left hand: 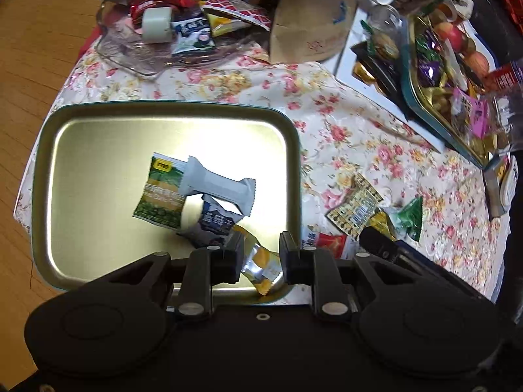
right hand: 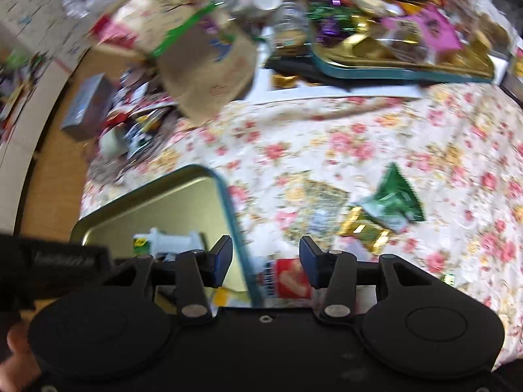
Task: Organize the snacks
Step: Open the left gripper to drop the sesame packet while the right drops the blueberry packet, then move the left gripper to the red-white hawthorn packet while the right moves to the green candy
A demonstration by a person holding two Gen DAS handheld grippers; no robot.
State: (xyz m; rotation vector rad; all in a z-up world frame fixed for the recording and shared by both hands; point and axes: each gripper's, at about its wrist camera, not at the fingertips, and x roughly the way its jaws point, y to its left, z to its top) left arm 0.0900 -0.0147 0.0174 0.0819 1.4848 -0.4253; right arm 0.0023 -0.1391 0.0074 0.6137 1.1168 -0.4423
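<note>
Fingers (left hand: 294, 254) of the left gripper (left hand: 261, 258) sit close together with a yellow-and-silver snack packet (left hand: 261, 266) between them, over the near rim of the gold tray (left hand: 42, 176); pads look pressed on the packet, which hangs partly over the tray floor. Right gripper (right hand: 266, 263) has its fingers apart, nothing clamped, straddling the tray's right rim with a red-and-white packet (right hand: 291, 281) lying on the cloth below the gap, just outside the tray. Inside the tray: a white bar wrapper (left hand: 215, 184) lying across a green packet (left hand: 160, 192), and a dark blue packet (left hand: 215, 223) touching both. Right of the tray on the floral tablecloth (left hand: 343, 124): a yellow patterned packet (left hand: 354, 207), a gold packet (right hand: 362, 228) and a green packet (right hand: 394, 201), bunched together. Beyond the tray: a brown paper bag (left hand: 313, 23), a clear glass dish (left hand: 130, 52) with packets and a tape roll (left hand: 157, 26), and a second tray (left hand: 425, 98) heaped with sweets, well apart. Right view is blurred.
</note>
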